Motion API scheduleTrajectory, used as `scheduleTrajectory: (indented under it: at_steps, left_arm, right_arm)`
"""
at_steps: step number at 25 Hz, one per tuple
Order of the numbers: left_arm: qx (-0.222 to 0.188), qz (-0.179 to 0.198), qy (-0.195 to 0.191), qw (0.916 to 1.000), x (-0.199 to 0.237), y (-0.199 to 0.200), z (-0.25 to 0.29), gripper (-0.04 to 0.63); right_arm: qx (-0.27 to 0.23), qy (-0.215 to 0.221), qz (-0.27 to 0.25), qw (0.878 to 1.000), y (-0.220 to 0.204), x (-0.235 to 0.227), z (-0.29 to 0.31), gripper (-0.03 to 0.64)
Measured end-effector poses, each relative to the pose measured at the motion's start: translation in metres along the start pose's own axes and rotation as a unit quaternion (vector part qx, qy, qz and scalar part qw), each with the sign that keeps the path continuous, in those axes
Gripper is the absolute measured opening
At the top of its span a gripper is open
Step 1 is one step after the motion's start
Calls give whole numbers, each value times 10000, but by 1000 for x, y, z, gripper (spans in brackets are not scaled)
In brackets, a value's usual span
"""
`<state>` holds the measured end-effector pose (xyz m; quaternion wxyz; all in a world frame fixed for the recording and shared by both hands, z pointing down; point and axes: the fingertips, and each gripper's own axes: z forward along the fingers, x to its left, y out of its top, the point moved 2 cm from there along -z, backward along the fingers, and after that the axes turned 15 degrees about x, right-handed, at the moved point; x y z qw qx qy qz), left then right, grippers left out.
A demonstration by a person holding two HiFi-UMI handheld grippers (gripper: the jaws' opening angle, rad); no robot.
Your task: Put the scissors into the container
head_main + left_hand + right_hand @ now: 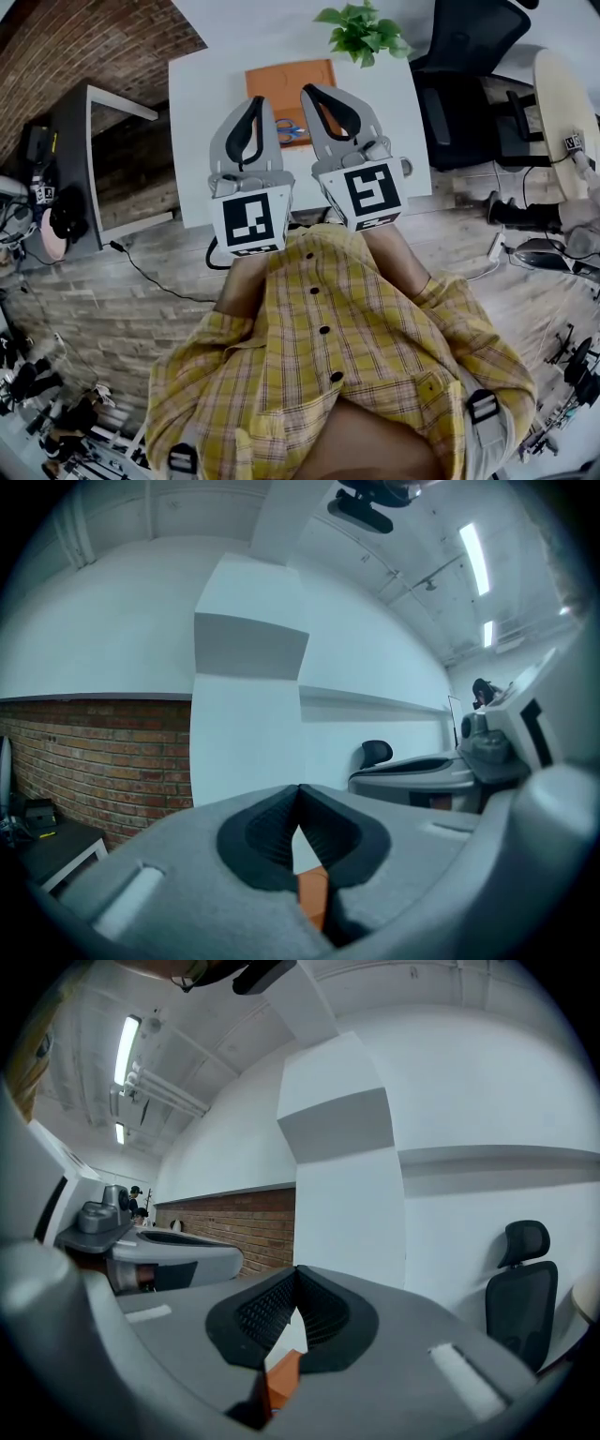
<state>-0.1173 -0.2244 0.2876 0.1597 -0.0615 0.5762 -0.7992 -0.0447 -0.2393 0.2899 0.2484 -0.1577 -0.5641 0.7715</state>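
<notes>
Orange tray [291,80]: on white table [197,112].
Scissors [289,129]: blue handles, lying on tray.
Left gripper [298,789]: clenched, empty.
Right gripper [297,1271]: clenched, empty.

White desk [197,103], upper centre, bears an orange container [286,80] and blue-handled scissors [290,129]. Left tongs [255,99] and right tongs [310,89] are grey with black pads [267,832] and black-and-white square markers [248,221]. Shirt [347,347] yellow plaid; plant [364,28] green; brick wall [84,37] reddish-brown.

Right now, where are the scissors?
In the head view, the scissors lie on the orange tray on the white table, between the left tongs and right tongs.
</notes>
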Motion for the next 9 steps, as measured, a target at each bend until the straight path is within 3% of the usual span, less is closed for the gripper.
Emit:
scheduleTrajectory:
  at_steps: [9]
  left_arm:
    - [-46, 28, -50, 10000, 2, 4, 1, 0]
  right_arm:
    - [-146, -39, 129, 9998, 7, -4, -3, 6]
